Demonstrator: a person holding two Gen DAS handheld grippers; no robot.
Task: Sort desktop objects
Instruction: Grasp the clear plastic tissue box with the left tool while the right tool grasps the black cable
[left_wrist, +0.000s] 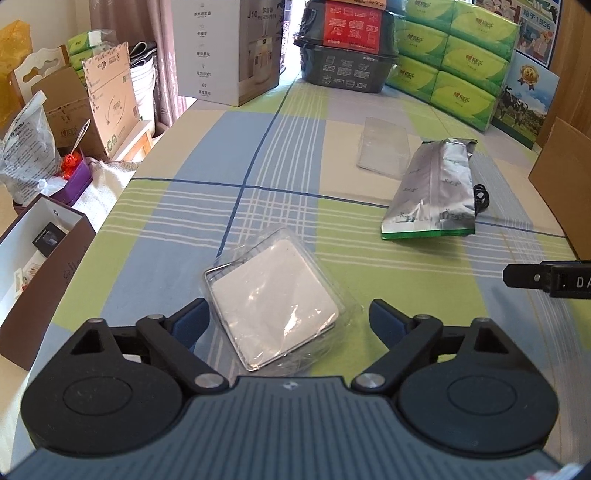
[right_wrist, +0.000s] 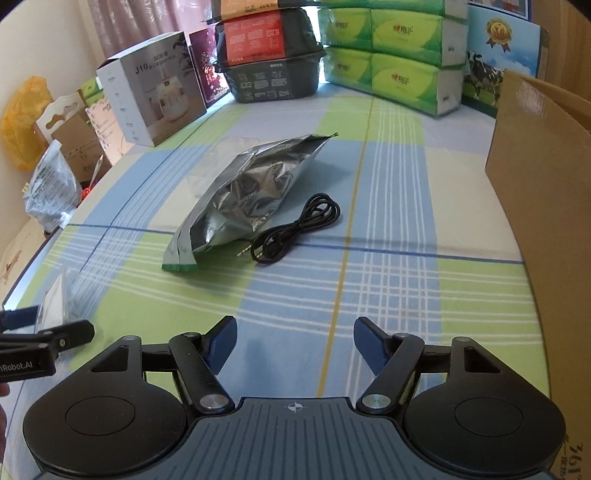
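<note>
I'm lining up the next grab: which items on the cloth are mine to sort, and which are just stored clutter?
To sort:
- white pad in clear wrap, between the open left gripper fingers
- silver foil bag
- black audio cable
- clear plastic lid

Likely clutter:
- humidifier box
- green tissue packs
- cardboard box

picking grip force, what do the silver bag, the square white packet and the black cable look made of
Silver bag: looks like metallised foil, shiny, creased, with mirror-like glints.
Square white packet: a matte white pad in clear, glossy plastic wrap; the wrap shows highlights and wrinkles. What the pad is made of is unclear.
Black cable: probably rubber or plastic sheathing, with a metal jack plug.
</note>
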